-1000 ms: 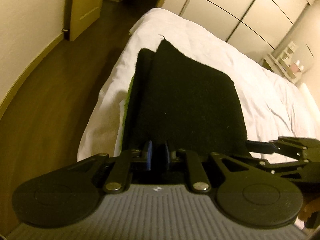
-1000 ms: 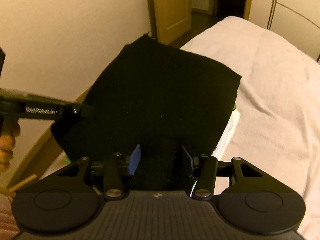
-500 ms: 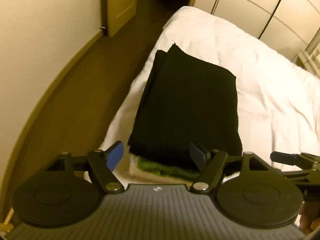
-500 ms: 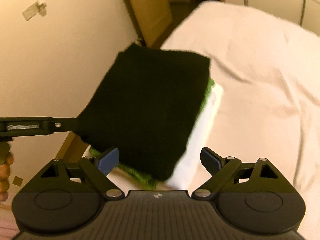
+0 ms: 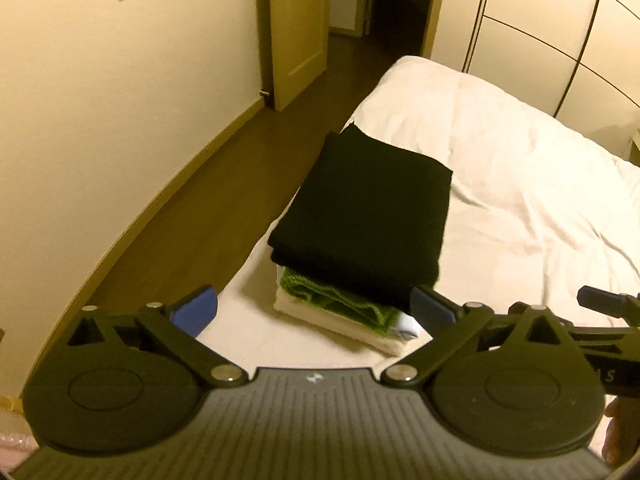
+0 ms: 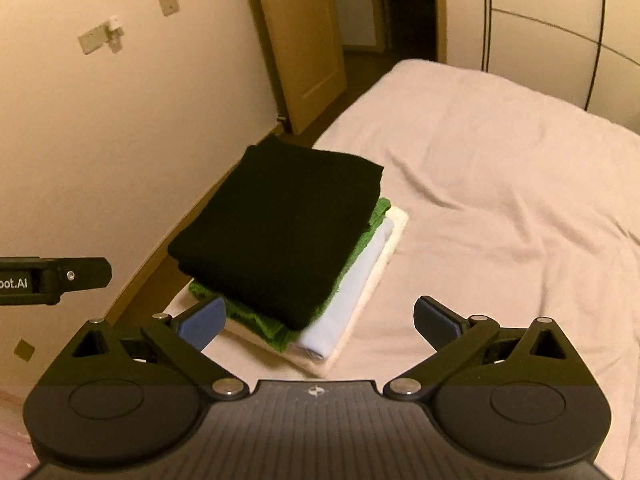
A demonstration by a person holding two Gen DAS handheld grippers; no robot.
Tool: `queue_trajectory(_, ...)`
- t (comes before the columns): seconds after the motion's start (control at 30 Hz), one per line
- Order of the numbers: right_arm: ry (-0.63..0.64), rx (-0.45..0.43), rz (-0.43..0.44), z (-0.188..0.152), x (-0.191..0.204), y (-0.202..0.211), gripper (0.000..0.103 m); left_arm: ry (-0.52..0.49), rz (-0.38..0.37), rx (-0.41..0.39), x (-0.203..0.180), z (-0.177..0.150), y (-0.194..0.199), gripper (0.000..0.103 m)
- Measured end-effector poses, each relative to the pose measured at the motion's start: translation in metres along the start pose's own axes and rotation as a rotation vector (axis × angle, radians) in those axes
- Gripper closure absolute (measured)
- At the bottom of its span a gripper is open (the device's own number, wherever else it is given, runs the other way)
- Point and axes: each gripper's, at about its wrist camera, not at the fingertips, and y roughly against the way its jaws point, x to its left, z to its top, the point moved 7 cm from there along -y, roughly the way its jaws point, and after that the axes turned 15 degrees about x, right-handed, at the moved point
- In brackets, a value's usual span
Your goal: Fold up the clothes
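Observation:
A folded black garment (image 5: 368, 208) (image 6: 280, 232) lies on top of a stack near the bed's left edge. Under it sit a green piece (image 5: 340, 300) (image 6: 272, 326), a pale blue piece (image 6: 344, 300) and a white piece (image 5: 352, 330) (image 6: 372, 292). My left gripper (image 5: 314, 310) is open, held back from the stack's near end with nothing between its fingers. My right gripper (image 6: 318, 320) is open too, raised above the stack's near corner and empty. The right gripper's body shows at the right edge of the left wrist view, and the left one's at the left edge of the right wrist view.
The bed (image 5: 520, 184) (image 6: 500, 200) with a wrinkled white sheet stretches right and away. A dark wood floor (image 5: 208, 200) runs between the bed and the cream wall (image 5: 120, 128). An open door (image 5: 296, 32) and wardrobe fronts (image 5: 560, 28) stand at the back.
Both grippers let go of the black garment, opened wide and drew back and up. The garment now rests flat on the stack.

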Motion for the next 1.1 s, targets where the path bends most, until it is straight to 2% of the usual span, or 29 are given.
queue_trajectory(0.17, 0.023, -0.012, 0.011, -0.016, -0.014, 0.02, 0.0, 0.035, 0.02, -0.007, -0.022, -0.026, 0.023, 0.001)
queue_trajectory(0.3, 0.055, -0.04, 0.081, -0.027, -0.024, 0.046, 0.0, 0.069, 0.02, -0.027, -0.038, -0.045, 0.041, 0.001)
queue_trajectory(0.53, 0.07, -0.032, 0.124, -0.033, -0.05, 0.069, 0.0, 0.129, 0.086, -0.058, -0.065, -0.069, 0.063, 0.001)
queue_trajectory(0.63, 0.072, -0.021, 0.12, -0.037, -0.062, 0.073, 0.0, 0.161, 0.115, -0.083, -0.077, -0.079, 0.073, 0.001)
queue_trajectory(0.77, 0.018, 0.015, 0.201, -0.043, -0.081, 0.073, 0.0, 0.2, 0.183, -0.097, -0.091, -0.091, 0.081, 0.001)
queue_trajectory(0.87, 0.008, 0.033, 0.207, -0.045, -0.094, 0.074, 0.0, 0.195, 0.219, -0.092, -0.104, -0.099, 0.084, 0.001)
queue_trajectory(1.1, 0.064, 0.06, 0.194, -0.045, -0.103, 0.071, 0.0, 0.218, 0.213, -0.054, -0.127, -0.11, 0.08, 0.001)
